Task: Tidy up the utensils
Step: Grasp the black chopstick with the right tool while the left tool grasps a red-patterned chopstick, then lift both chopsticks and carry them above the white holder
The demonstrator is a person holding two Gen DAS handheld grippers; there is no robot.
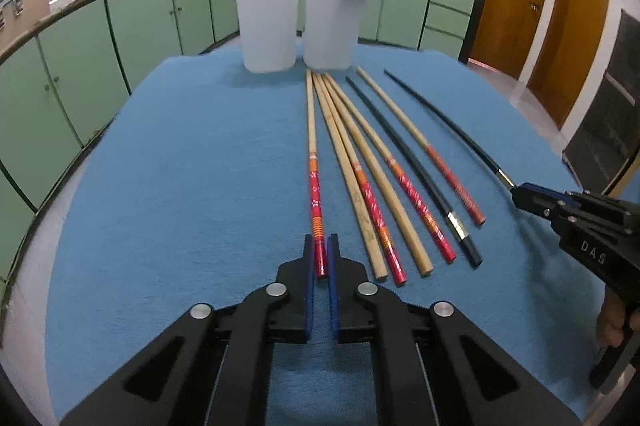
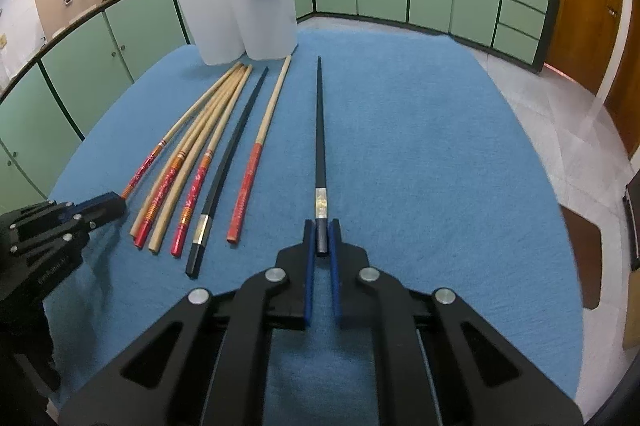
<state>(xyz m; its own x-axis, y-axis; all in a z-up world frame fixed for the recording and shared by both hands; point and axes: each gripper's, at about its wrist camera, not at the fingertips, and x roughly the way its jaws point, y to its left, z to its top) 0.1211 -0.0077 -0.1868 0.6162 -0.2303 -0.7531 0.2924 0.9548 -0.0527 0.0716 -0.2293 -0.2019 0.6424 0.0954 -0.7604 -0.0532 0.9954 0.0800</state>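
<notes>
Left gripper: jaws nearly closed, blue pads flanking the butt of a red-ended chopstick. Pads look to be touching it, so a pinch, though firmness is unclear. Stick lies flat on the cloth, tip toward the cups.

Right gripper: same narrow setting, clamped around the butt of a black chopstick, just behind its pale inlaid band. This stick sits well apart from the rest.

Between the two, five more lie fanned on the cloth: plain bamboo, red-ended ones, and a second black stick. Tips converge near two cups at the far edge.

Risks, as I judge them:
- Both grips are at the extreme end; a long stick held there can droop or pivot when lifted, and the tip may snag the cloth.
- Black stick looks lacquered and tapered, so likely to slip between pads.
- Cups look light, translucent plastic, tall; a swinging tip could knock one over.

Textures: cloth is blue, felt-like, grippy. Bamboo is matte and round. Red ends are patterned and glossy.
</notes>
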